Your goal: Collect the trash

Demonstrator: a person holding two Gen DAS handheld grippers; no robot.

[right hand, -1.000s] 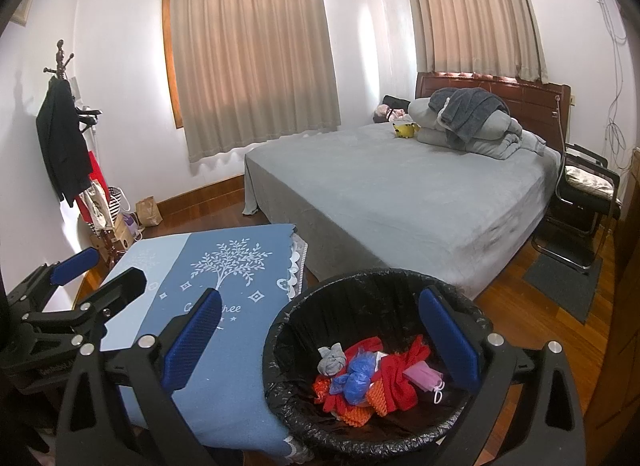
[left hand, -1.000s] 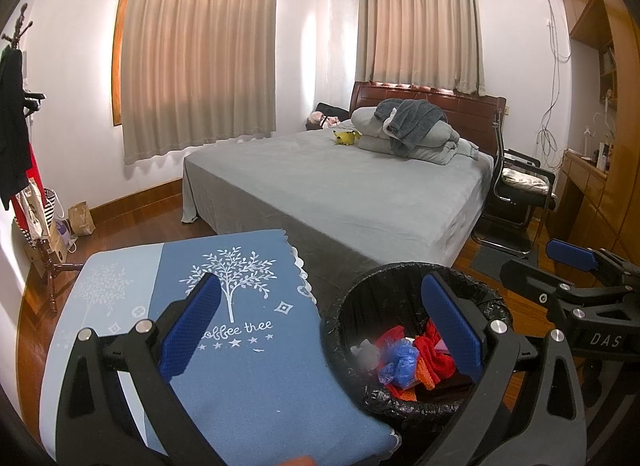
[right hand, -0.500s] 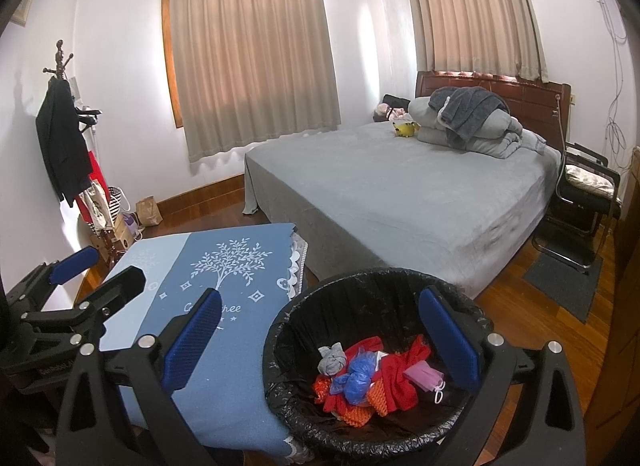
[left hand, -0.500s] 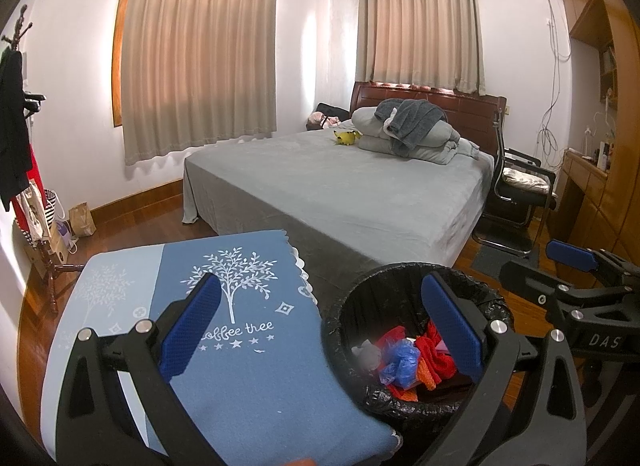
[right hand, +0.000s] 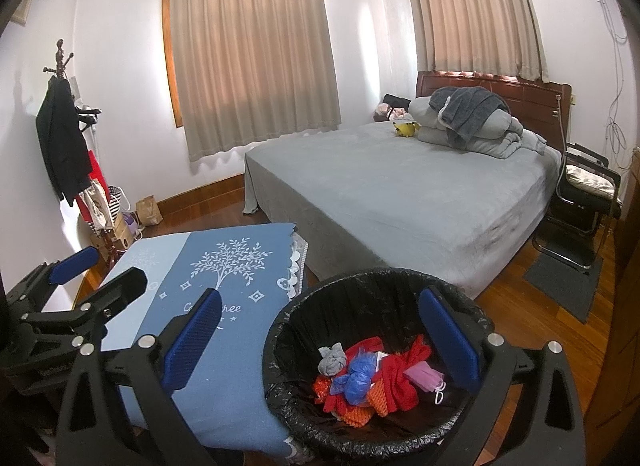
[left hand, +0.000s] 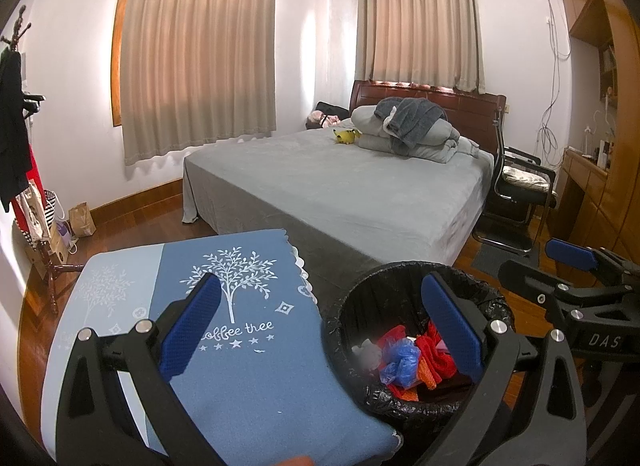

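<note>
With both my left jaws (left hand: 320, 330) and right jaws (right hand: 320, 332) wide open and empty, and the trash (right hand: 360, 382) lying in the bin (right hand: 292, 318) at five o'clock of the table (left hand: 256, 378), I judge it best to check the table for leftovers.
</note>
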